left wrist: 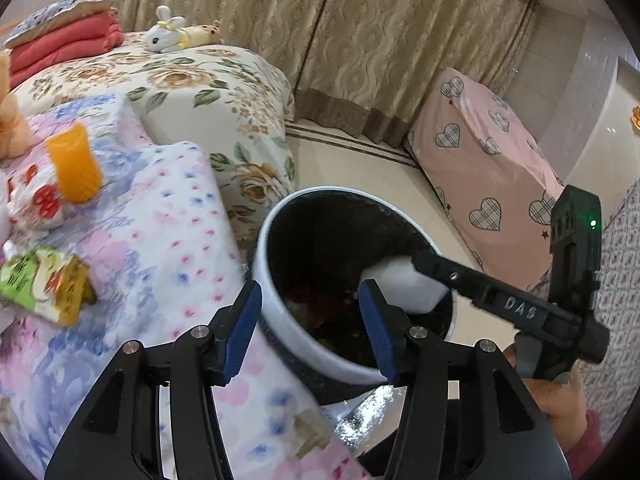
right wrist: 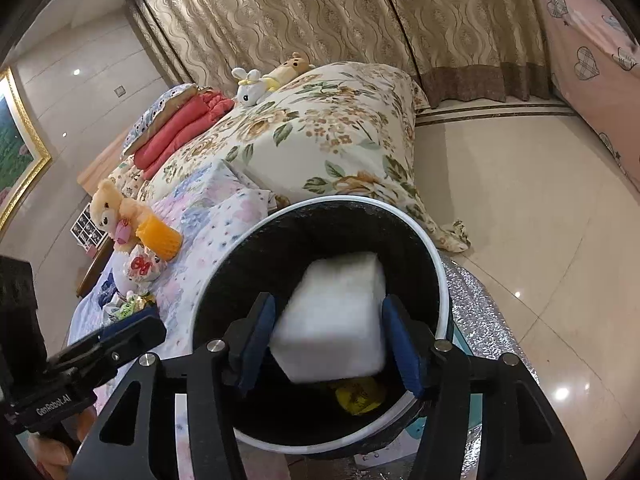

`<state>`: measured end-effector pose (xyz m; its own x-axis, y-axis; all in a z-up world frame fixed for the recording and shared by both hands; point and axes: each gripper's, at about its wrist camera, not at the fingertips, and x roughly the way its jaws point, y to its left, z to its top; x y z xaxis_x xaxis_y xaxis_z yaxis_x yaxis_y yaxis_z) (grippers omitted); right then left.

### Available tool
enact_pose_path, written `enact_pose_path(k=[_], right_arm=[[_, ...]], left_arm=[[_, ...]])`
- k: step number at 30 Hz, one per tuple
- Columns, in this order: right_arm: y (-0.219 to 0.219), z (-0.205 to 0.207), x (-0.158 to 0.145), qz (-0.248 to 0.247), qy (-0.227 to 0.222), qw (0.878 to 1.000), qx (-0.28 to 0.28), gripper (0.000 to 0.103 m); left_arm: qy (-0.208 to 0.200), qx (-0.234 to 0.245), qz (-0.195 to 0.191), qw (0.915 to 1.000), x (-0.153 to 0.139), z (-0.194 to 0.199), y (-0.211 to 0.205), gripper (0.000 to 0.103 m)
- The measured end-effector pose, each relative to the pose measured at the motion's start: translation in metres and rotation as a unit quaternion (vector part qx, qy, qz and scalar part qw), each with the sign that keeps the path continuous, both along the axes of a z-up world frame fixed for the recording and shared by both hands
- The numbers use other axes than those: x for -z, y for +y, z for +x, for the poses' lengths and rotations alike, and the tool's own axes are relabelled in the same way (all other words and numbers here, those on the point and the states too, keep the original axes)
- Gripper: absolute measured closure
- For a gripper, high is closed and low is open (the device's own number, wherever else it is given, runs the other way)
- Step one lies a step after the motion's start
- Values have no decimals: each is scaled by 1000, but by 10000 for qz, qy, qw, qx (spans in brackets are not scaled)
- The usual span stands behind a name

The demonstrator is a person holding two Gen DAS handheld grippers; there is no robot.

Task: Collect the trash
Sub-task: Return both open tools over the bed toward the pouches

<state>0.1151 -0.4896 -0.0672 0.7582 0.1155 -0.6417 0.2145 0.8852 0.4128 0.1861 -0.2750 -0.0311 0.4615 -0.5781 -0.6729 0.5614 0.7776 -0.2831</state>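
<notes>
1. The bed (right wrist: 340,132) in a floral cover fills the background.
2. The white-rimmed trash bin (right wrist: 438,264) with a black liner stands beside it.
3. A white foam block (right wrist: 336,320) sits over the bin's mouth, between the right tongs (right wrist: 332,344), whose pads stand just off its sides: released.
4. The left tongs (left wrist: 310,328) gape empty over the bin's rim.
5. A green snack wrapper (left wrist: 44,284) lies on the bed.

Left wrist view. The left gripper (left wrist: 310,328), jaws parted and holding nothing, hangs over the near rim of the white bin (left wrist: 280,320), which has a black liner. The right gripper (left wrist: 416,268) reaches over the bin's far-right rim, with a white foam block (left wrist: 404,284) beside its tip. Left of the bin, on the floral cloth (left wrist: 168,240), lie a green-yellow snack packet (left wrist: 44,284) and an orange cup (left wrist: 76,164).
</notes>
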Motion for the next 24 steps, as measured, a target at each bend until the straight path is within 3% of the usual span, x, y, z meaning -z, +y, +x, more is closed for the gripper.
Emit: enact_pose_path(k=[11,24], right_arm=[[37,-9,-17,-56,-241,9996,-135,31],[125,-7,-18,-192,-389,9954,-853,25]], left_arm=[[77,-684,12,9976,19,-17,72,45],[-122,-1504,283,9881,31,-39,157,39]])
